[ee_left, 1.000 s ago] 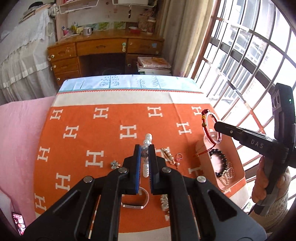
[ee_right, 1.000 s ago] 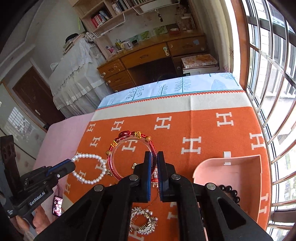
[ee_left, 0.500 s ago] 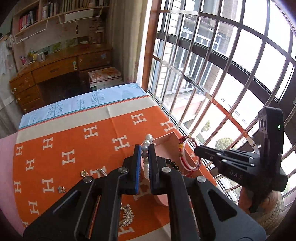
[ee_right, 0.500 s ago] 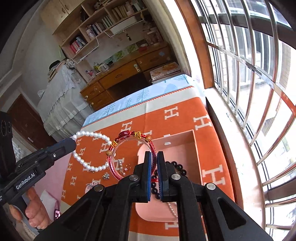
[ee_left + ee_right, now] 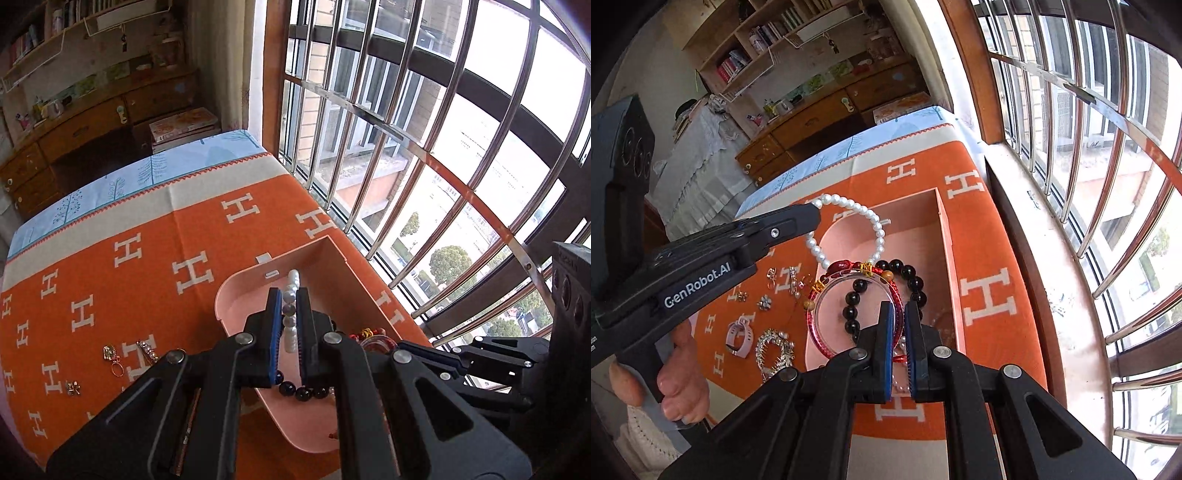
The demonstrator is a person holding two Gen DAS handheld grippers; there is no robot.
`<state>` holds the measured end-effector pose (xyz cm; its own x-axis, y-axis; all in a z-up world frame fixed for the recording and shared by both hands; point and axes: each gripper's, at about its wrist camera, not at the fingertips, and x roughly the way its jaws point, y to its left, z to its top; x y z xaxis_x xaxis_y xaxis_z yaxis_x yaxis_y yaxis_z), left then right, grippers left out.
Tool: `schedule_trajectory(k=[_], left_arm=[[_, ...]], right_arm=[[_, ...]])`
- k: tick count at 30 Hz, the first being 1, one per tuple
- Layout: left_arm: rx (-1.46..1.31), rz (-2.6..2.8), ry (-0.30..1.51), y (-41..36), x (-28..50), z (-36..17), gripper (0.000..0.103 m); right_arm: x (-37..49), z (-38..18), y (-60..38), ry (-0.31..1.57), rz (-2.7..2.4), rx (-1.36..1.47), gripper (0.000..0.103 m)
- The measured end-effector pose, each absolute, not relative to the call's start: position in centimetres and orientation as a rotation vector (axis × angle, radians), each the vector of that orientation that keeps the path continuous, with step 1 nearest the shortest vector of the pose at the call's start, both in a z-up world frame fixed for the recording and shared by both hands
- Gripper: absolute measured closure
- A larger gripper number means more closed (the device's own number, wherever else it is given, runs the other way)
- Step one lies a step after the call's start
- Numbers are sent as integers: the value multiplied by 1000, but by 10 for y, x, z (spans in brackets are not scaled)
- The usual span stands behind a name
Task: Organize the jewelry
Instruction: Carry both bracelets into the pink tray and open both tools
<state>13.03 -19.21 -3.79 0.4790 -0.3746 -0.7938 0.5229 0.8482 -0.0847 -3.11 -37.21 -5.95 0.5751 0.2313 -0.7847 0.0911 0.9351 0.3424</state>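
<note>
Left gripper (image 5: 290, 312) has its jaws clamped on a white pearl bracelet (image 5: 849, 229), which hangs as a loop over the far end of the pink tray (image 5: 236, 291). Right gripper (image 5: 898, 325) has its jaws pinched on the rim of a clear bangle wrapped in red cord (image 5: 849, 306), held above the middle of that same tray. Under the bangle, a black bead bracelet (image 5: 908, 277) lies on the tray floor. The tray sits on an orange H-pattern blanket (image 5: 129, 280) at the window side. To the tray's left, loose on the blanket: a pink ring-shaped piece (image 5: 740, 338), a sparkly rhinestone and pearl piece (image 5: 774, 350), a small flower stud (image 5: 764, 302), and a cluster of gold earrings and clips (image 5: 118, 356). Beyond the blanket stands a wooden desk (image 5: 820, 122).
</note>
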Motion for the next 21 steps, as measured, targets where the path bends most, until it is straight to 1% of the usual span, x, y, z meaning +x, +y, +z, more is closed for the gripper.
schedule_trajectory(k=[1,3,4,5,6,7,8,14,17,18,19,20,21], left_arm=[[181,-543,927,-189,131,-40,97],[170,-538,945,-181,132,-43,93],[166,-527,948,-177,132,-45,85],[164,-512,946,-173,131,-45,71],[165,-495,940,-168,130,-46,62],[164,-479,929,-163,128,-45,49],[162,-466,915,-157,124,-43,46],[170,-393,896,-128,118,-41,46],[165,-361,893,-115,115,-40,46],[162,-352,891,-111,113,-40,46],[160,-346,888,-107,112,-39,46],[159,-337,884,-104,111,-38,46],[159,-330,879,-101,109,-37,46]], right_arm=[[-28,-62,-368,968,90,361,97],[-25,-67,-362,980,100,357,97],[-22,-69,-359,987,104,355,97],[-19,-71,-355,994,109,354,97],[-12,-74,-351,1002,113,352,97],[-9,-76,-347,1010,115,348,97],[-3,-78,-343,1017,115,343,97],[29,-91,-326,1047,78,306,97],[39,-98,-324,1070,49,306,93],[42,-99,-322,1077,41,308,91],[42,-100,-322,1079,37,311,84],[42,-100,-321,1076,35,312,76],[42,-99,-319,1068,33,310,74]])
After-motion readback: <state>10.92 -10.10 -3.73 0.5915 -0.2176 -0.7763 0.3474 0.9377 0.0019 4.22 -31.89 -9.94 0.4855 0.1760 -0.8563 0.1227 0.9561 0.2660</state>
